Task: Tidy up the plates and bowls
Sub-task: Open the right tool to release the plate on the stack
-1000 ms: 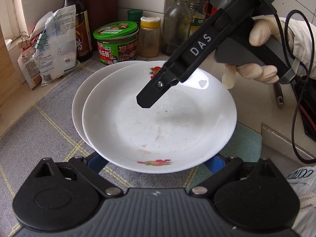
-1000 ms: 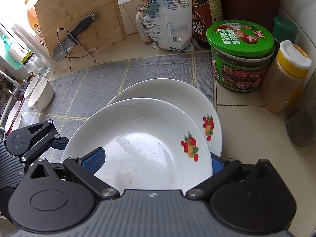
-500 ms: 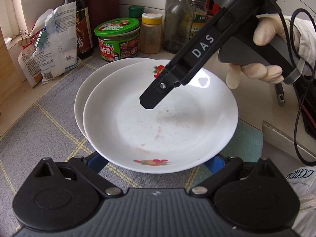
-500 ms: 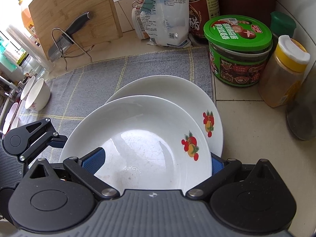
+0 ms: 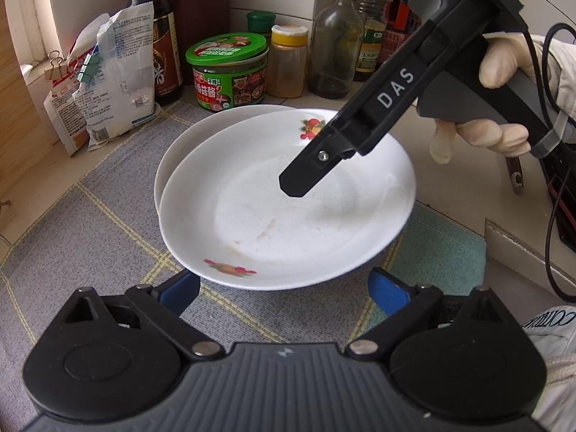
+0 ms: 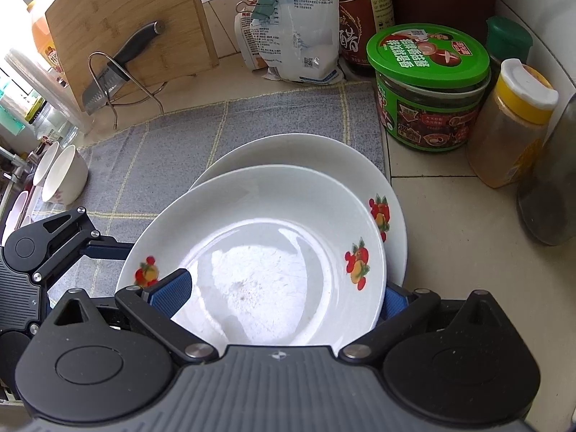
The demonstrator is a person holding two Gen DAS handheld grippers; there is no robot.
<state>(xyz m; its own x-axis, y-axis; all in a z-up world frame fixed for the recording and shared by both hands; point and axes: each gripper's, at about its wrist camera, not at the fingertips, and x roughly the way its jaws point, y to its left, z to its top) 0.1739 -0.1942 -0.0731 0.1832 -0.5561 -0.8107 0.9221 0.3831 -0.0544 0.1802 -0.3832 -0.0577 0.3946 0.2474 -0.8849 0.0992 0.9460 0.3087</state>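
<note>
Upper plate (image 6: 259,252) stacked off-centre on lower plate (image 6: 309,154), both on grey mat (image 5: 108,187). Right gripper (image 6: 284,295) spread wide, straddling upper plate's near rim; left gripper (image 5: 284,284) likewise spread, just short of the rim. Step in hand, by judgement: squaring the stack; next, closing on the rim and nudging it level.

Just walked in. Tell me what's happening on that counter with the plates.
A person with a gripper in each hand is stacking white fruit-print plates on a grey mat. The right gripper straddles the near rim of the top plate, which lies offset on the lower plate. The left gripper is open at the top plate's opposite edge, not gripping it. Two small bowls wait at the mat's far end.
</note>
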